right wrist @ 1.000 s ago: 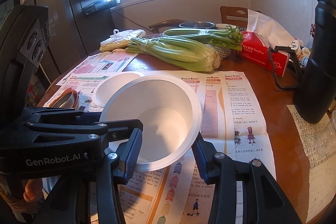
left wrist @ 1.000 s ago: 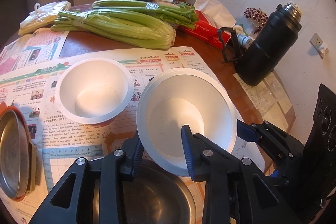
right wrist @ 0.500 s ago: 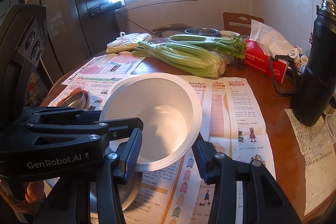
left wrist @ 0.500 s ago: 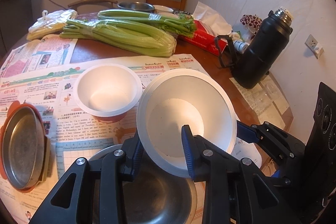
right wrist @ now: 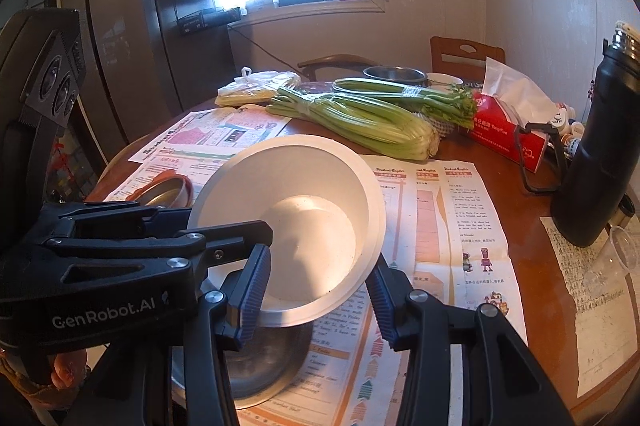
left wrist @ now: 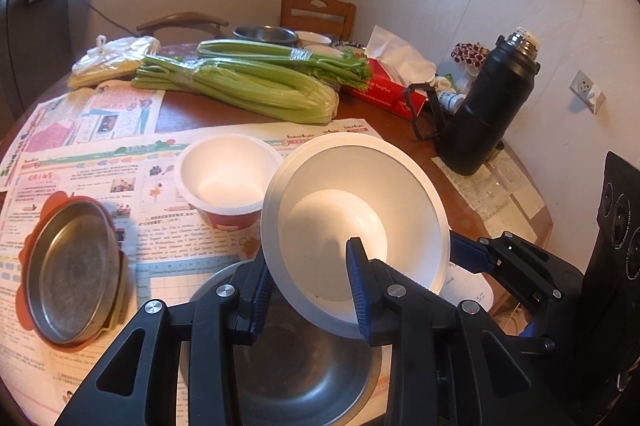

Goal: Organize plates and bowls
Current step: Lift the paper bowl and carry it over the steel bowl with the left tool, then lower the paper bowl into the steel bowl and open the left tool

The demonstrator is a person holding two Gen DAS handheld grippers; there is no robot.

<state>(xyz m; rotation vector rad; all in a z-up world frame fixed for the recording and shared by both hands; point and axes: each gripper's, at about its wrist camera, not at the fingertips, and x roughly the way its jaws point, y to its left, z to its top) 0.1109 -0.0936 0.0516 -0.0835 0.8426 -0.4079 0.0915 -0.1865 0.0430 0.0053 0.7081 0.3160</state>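
Both tools on one large white bowl [left wrist: 356, 226], tilted, held clear of the desk [right wrist: 532, 258]. Left tool [left wrist: 312, 290] pinches its near rim, one finger inside, one outside. Right tool [right wrist: 316, 286] straddles the same rim, one pad inside; the other pad's contact is unclear, so can't tell if it's clamped. Steel bowl [left wrist: 296, 370] sits directly underneath on newspaper. Small white cup-bowl [left wrist: 228, 178] and steel plate [left wrist: 72, 266] lie on the left side of the desk.

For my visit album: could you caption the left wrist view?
Two hand-held grippers pinch a tilted white bowl above a steel bowl.
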